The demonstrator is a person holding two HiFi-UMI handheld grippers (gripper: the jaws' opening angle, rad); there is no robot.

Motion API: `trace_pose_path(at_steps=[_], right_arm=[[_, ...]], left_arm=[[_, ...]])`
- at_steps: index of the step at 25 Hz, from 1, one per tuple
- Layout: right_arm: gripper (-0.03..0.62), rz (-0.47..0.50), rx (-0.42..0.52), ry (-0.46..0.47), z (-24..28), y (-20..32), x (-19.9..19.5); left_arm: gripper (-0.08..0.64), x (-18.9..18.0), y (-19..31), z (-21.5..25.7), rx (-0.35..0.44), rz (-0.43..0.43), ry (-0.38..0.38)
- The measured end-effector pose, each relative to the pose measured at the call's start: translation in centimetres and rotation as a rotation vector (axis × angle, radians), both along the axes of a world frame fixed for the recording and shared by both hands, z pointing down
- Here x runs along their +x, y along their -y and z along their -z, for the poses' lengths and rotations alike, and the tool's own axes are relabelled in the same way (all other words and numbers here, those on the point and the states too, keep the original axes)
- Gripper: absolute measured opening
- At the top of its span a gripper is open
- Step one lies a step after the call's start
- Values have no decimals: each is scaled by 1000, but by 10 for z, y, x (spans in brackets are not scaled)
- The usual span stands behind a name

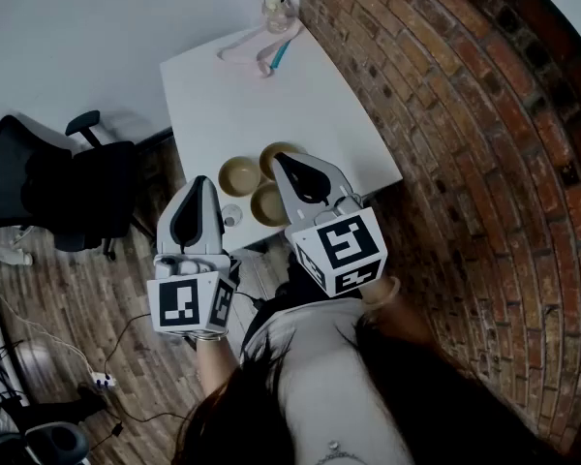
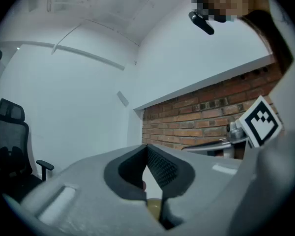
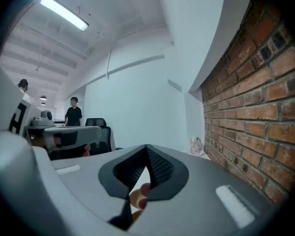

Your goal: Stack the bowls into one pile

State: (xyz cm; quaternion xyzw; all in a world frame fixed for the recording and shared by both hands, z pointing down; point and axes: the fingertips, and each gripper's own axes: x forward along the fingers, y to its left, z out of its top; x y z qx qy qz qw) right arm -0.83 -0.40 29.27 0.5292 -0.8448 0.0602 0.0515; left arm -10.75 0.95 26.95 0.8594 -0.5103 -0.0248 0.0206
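Observation:
Three tan bowls stand apart near the front edge of the white table (image 1: 223, 95): one at the left (image 1: 239, 174), one nearest me (image 1: 268, 204), and one behind (image 1: 271, 151) that is half hidden by my right gripper (image 1: 280, 161). That gripper hangs above the bowls, jaws closed together, holding nothing. My left gripper (image 1: 201, 183) is over the table's front left edge, beside the left bowl, also shut and empty. In the left gripper view the jaws (image 2: 147, 150) meet, with a tan sliver below. The right gripper view shows the same closed jaws (image 3: 147, 150).
A small clear cup (image 1: 231, 215) sits at the table's front edge by my left gripper. At the far end lie a bottle (image 1: 278, 11), a pink cord (image 1: 240, 50) and a blue stick (image 1: 281, 54). A black office chair (image 1: 73, 187) stands left; a brick wall (image 1: 465, 114) runs along the right.

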Motion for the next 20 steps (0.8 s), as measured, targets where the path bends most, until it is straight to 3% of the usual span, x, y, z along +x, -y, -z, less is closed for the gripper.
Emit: trace_pose_path(at_steps=[20], right_arm=[[2, 58, -72, 9, -28, 46, 17]], left_arm=[[-2, 21, 54, -9, -25, 35, 4]])
